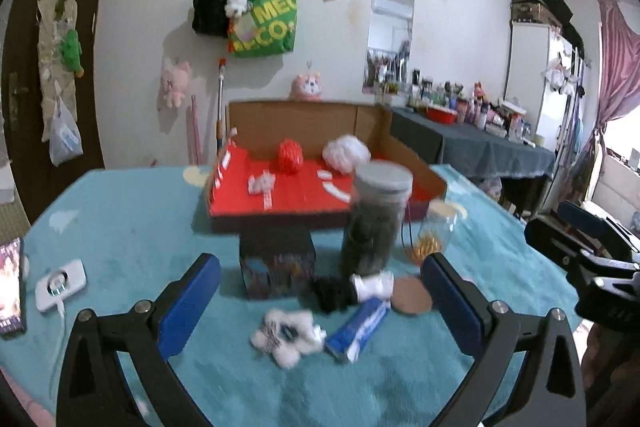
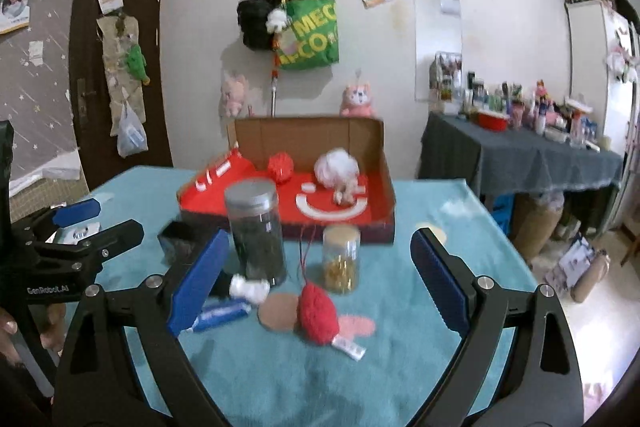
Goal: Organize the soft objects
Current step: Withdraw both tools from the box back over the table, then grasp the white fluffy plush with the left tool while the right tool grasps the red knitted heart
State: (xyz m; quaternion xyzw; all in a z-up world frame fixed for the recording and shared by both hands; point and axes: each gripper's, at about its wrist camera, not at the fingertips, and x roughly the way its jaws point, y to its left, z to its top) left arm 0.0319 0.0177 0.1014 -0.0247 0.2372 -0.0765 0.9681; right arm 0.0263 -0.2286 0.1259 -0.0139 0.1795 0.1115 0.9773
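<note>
Lying on the teal table cover [image 2: 420,367], the red plush heart [image 2: 318,313] with its white tag sits low between the spread blue fingers of the right gripper [image 2: 316,269], nearer the middle than either pad and touched by neither; nothing is pinched. Just behind it a brown round coaster [image 2: 276,311] lies flat, partly under the heart's edge, with a small jar of gold bits [image 2: 341,259] and a tall dark-filled jar [image 2: 258,231] standing upright beyond. To the left, a white-and-black fluffy toy [image 1: 286,337] rests on the cover between the wide-open fingers of the left gripper [image 1: 320,293], again untouched, beside a blue-and-white tube [image 1: 358,327] and a black fuzzy piece with a white end [image 1: 340,293]. A dark printed box [image 1: 276,267] stands behind these. Farther back, the red-lined cardboard box [image 2: 384,163] already holds a red ball [image 2: 281,167] and a white pompom [image 2: 335,165], well apart from both grippers.
</note>
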